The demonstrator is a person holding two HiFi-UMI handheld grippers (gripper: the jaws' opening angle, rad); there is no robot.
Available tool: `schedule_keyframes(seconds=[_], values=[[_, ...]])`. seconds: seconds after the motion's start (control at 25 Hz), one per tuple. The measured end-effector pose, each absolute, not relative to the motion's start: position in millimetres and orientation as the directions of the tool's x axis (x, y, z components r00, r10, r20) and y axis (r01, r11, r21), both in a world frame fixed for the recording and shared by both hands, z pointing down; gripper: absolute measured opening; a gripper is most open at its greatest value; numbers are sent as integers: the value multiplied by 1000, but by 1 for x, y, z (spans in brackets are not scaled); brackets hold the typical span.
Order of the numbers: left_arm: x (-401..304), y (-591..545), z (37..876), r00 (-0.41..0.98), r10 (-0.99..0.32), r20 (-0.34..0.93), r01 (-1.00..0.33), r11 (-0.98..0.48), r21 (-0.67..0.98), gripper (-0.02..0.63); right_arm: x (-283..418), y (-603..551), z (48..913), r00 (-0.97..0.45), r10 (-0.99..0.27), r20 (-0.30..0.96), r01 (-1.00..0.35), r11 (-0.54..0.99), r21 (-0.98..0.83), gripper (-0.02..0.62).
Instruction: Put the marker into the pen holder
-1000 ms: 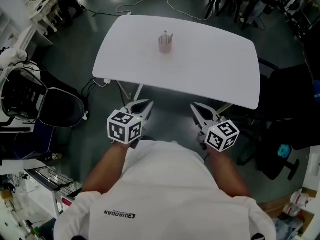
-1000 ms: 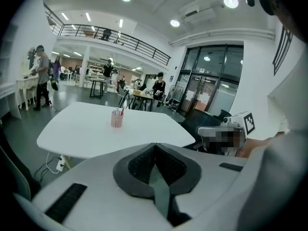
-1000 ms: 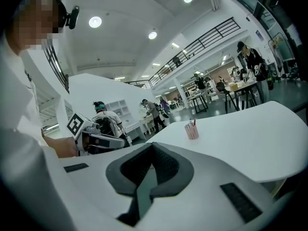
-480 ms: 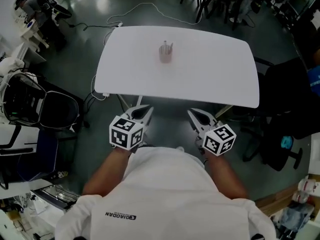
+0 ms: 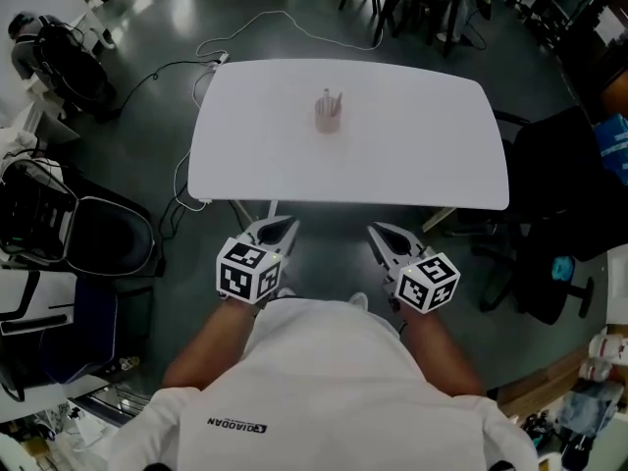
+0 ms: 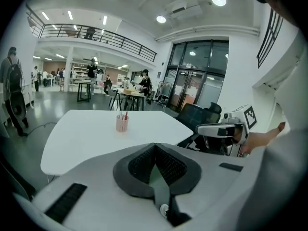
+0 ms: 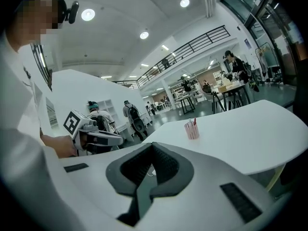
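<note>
One broad white table (image 5: 412, 165) fills the middle of the head view, with the dark floor around it, a black office chair (image 5: 564, 199) just off its right end and another black chair (image 5: 103, 238) well off to the left; the person in a white shirt (image 5: 324, 391) stands at the near edge, both forearms stretched forward. Each hand carries a claw short of the table, the two well apart and level with one another: the left gripper (image 5: 284, 227) points at the near-left part of the tabletop, the right gripper (image 5: 379, 232) at the near-right part. In the left gripper view the left gripper (image 6: 155, 145) has its ribbed pads pressed tip to tip with nothing between them, and the right gripper (image 7: 153, 144) stands likewise closed and empty in its own view. Far across the table, near the back edge and a little left of centre, stands the small pinkish pen holder (image 5: 328, 116), upright and alone; a red-tipped marker (image 6: 126, 115) pokes out of its top beside a paler stick, well away from both claws
</note>
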State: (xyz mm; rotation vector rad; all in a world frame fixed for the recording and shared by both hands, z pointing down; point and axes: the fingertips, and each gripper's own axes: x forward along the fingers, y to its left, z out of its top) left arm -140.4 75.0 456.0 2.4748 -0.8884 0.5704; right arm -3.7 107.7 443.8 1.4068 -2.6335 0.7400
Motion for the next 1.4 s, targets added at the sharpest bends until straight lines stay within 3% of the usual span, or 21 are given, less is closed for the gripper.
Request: schedule_keyframes(seconds=[0.72,1.4], values=[[-139,89,466,745,-420,518,-615,-733,291,28,-25,120,460,-571,-757,318,-806,443,-392,18],[-142,92,463,737,-436,516,-629,-721,290,28,-23,121,458,-570,-758,317,-811,456,-366,18]])
